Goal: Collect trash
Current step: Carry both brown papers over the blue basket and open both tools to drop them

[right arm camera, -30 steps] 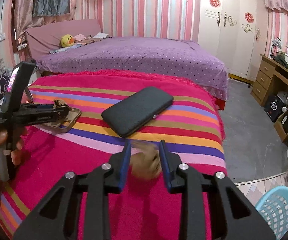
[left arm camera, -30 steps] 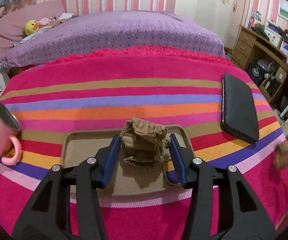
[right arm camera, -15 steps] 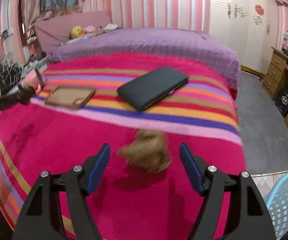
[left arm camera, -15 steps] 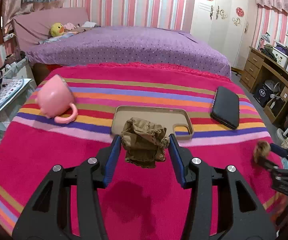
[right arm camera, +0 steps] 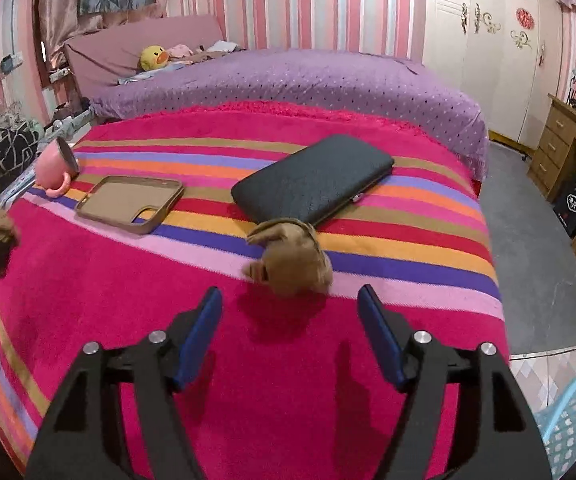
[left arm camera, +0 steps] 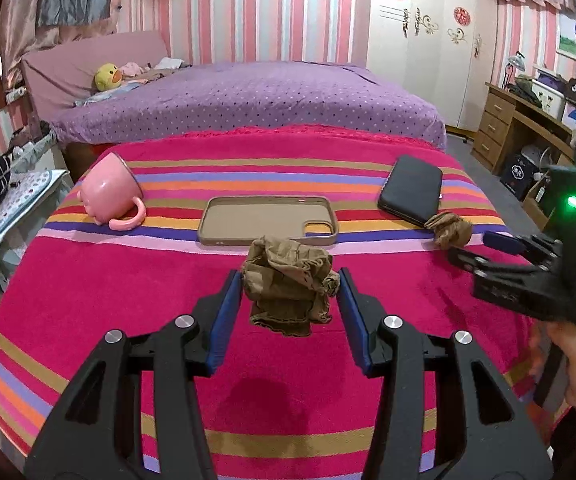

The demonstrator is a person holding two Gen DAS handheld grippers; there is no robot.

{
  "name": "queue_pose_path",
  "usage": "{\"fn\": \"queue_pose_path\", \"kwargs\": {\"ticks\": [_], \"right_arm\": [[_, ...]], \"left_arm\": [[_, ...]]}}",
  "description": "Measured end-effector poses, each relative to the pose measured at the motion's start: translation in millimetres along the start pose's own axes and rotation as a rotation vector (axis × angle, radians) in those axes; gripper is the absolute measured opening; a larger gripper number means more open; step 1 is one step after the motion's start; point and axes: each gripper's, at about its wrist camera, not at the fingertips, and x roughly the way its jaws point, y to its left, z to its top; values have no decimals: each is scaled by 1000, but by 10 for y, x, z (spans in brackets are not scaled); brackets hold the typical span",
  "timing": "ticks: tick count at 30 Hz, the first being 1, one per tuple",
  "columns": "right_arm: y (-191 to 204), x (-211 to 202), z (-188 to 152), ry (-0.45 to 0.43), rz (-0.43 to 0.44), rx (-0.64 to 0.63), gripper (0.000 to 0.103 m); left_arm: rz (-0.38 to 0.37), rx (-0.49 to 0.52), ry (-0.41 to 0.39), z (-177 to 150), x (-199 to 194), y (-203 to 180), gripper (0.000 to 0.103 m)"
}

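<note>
Left wrist view: my left claw (left arm camera: 289,294) grips a crumpled brown wad (left arm camera: 288,284), held clear above the striped blanket (left arm camera: 128,320) that covers the foot of the bed. Beyond it lie an empty tan phone case (left arm camera: 248,222), a pink mug (left arm camera: 108,192) tipped on its side with nothing seen inside, and a black wallet (left arm camera: 411,190). At the right of the view, my right claw (left arm camera: 475,248) reaches toward a second brown wad (left arm camera: 447,228) lying on the blanket just beside the wallet's near corner.

Right wrist view: my right claw (right arm camera: 289,334) stands released, its blue pads wide apart and empty, with the second wad (right arm camera: 291,258) resting on the blanket just ahead of the fingertips, not between them. A light blue mesh basket (right arm camera: 571,424) shows on the floor at the lower right; only its rim and part of its wall are in frame, so I cannot tell what it holds.

As I judge it, the collecting is partway: one piece is in hand, the other waits on the blanket. My next move calls for advancing the right claw until the pads straddle the wad, then clenching without snagging the blanket or nudging the wallet. After that, both pieces likely go to the basket.
</note>
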Motion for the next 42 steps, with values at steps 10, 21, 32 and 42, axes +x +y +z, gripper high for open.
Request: {"fn": "queue_pose_path", "kwargs": {"ticks": [10,21,32,42], "right_arm": [[-30,-67,37,-10,52,-40,52],[-1387,-1807,-828,-162,-204,72,52],[-2576,-2554,-1694,-129,-419,286,52],[-2761,-2495,-1848,-112,-436,332,52]], "left_arm": [[32,28,-31,43,-21,-119,47],[-166,113,-82,-50,-181,-1429,48],[-420,302,-31,-500,-284,-3287,51],[-445,330,-3,-472,-297,-3556,92]]}}
